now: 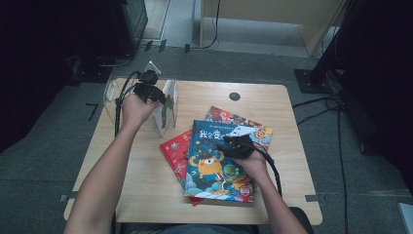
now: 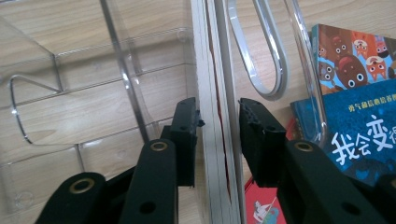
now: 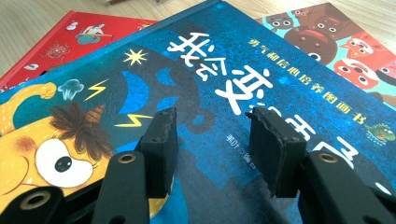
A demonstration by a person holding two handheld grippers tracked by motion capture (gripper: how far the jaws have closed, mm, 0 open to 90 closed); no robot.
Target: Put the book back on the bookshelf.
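Clear plastic forms the rack (image 1: pixel 113 92) at upper left of the high view, where the left gripper (image 1: pixel 155 93) straddles an upright book (image 1: pixel 164 109) standing in it. In the left gripper view its jaws stand apart, a slim gap either side of the page edges (image 2: pixel 215 140). Right of centre, the right gripper (image 1: pixel 229 143) rests, jaws apart, on the blue picture book (image 1: pixel 216 165) topping the flat stack.
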